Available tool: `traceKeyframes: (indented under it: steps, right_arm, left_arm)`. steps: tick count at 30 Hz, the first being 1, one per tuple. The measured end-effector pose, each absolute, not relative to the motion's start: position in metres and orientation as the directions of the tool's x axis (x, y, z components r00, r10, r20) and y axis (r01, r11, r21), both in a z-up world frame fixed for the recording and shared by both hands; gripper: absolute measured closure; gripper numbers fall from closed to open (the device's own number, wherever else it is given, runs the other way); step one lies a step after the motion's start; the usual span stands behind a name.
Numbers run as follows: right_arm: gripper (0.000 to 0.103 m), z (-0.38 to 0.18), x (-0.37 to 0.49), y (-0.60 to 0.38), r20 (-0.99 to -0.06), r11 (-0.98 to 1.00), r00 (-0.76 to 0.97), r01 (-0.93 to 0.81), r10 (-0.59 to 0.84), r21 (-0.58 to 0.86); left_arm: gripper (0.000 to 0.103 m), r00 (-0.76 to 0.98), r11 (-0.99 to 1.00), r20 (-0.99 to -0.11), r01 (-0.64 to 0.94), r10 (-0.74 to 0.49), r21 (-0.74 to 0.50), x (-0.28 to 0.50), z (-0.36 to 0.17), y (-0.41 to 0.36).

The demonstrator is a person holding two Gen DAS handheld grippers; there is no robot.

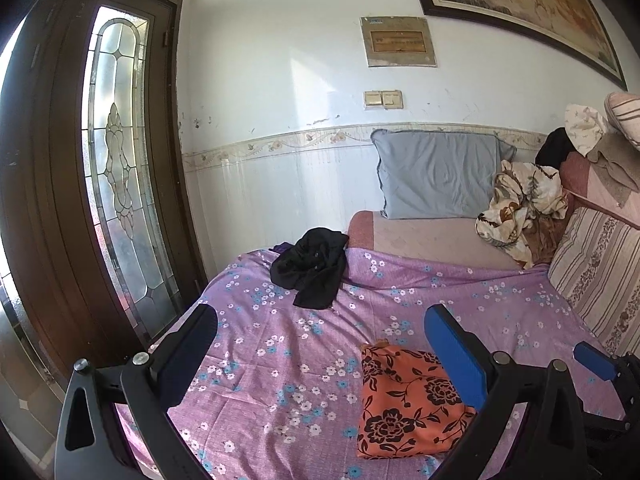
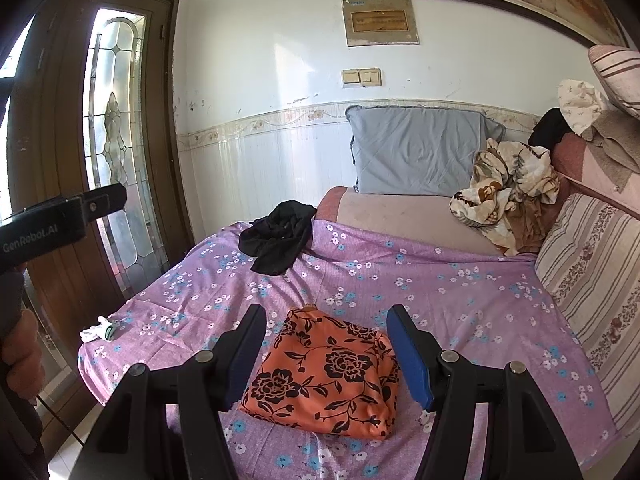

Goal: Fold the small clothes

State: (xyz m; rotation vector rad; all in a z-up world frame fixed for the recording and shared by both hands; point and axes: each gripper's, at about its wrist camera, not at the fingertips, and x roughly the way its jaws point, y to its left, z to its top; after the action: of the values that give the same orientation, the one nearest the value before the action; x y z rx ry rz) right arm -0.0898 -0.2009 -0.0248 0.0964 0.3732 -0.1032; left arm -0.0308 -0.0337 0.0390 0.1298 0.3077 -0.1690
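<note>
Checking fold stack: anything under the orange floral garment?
The orange floral garment lies folded flat on the purple floral sheet; only sheet shows around its edges. Whatever is directly beneath it is covered.

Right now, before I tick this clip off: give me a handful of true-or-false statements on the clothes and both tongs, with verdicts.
1. The orange floral garment lies folded on the purple flowered sheet. True.
2. The right tongs are clamped on the orange garment. False: their fingers stand apart, one on either side of it, and grip nothing.
3. The black garment lies crumpled farther up the bed. True.
4. The black garment is already folded flat. False: it is a loose heap.
5. The left tongs hold the grey pillow. False: they are open and empty; the pillow leans against the wall.
6. A small white item lies near the sheet's left edge. True.
</note>
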Motion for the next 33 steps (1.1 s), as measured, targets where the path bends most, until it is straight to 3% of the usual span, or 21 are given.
traceKeyframes:
  steps: [33]
  right_arm:
    - [0.037, -0.016, -0.084, -0.189, -0.371, 0.979, 0.918, 0.184, -0.139, 0.088]
  left_arm:
    - [0.0, 0.907, 0.979, -0.383, 0.202, -0.177, 0.027, -0.01, 0.012, -0.014]
